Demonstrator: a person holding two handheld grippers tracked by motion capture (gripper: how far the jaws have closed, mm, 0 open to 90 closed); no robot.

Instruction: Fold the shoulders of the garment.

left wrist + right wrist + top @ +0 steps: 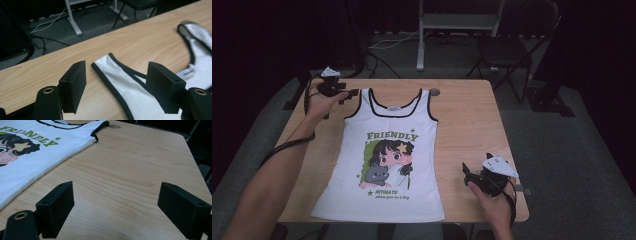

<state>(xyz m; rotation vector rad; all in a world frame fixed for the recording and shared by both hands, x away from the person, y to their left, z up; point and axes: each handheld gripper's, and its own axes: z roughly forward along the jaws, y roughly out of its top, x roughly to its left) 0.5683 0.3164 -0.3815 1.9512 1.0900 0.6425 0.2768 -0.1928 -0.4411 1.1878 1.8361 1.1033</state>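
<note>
Left gripper sat at the far left corner of the wooden table, its jaws apart with the end of the tank top's shoulder strap lying flat on the wood between them; the pads did not press on the cloth. In the high view that gripper was just beside the strap's black-trimmed end, held by the person's left hand.

Right gripper rested near the table's front right corner, jaws wide apart over bare wood, nothing between them. It was held in the right hand, well apart from the strap.

White tank top lay spread flat, face up, in the middle of the table, neckline toward the far edge, hem at the near edge. It bore a cartoon print of a girl and a grey cat under the green word FRIENDLY.
</note>
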